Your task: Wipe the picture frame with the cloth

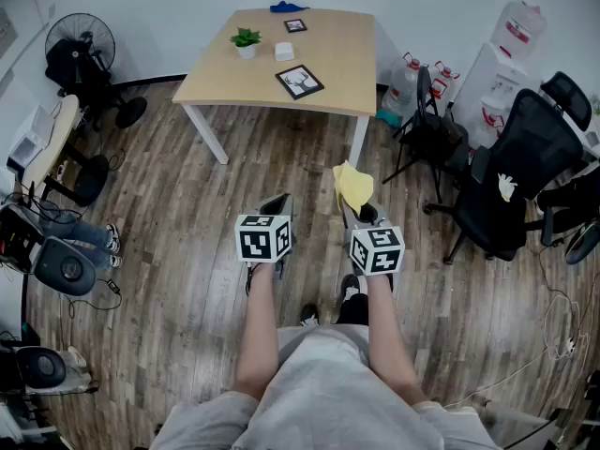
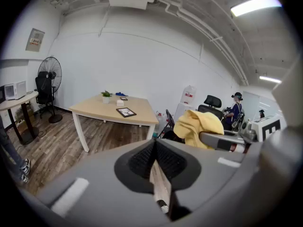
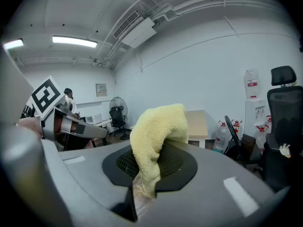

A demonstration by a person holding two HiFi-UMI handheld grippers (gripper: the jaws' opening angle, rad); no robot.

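The black picture frame [image 1: 299, 82] [image 2: 126, 112] lies flat on the wooden table [image 1: 328, 64] [image 2: 104, 109], far ahead of both grippers. My right gripper [image 1: 352, 206] [image 3: 142, 171] is shut on a yellow cloth [image 1: 352, 184] [image 3: 155, 131], which bunches up above its jaws. The cloth [image 2: 202, 126] also shows in the left gripper view, at the right. My left gripper [image 1: 277, 202] [image 2: 153, 145] is shut with nothing in it, and is held beside the right one over the wood floor.
The table also carries a small second frame [image 1: 295, 25], a potted plant [image 1: 246, 40], a white box [image 1: 284, 51] and a blue cloth [image 1: 286, 7]. Office chairs [image 1: 520, 172] and water bottles [image 1: 403, 78] stand at the right. A fan [image 1: 80, 40] and a side desk [image 1: 47, 143] are at the left.
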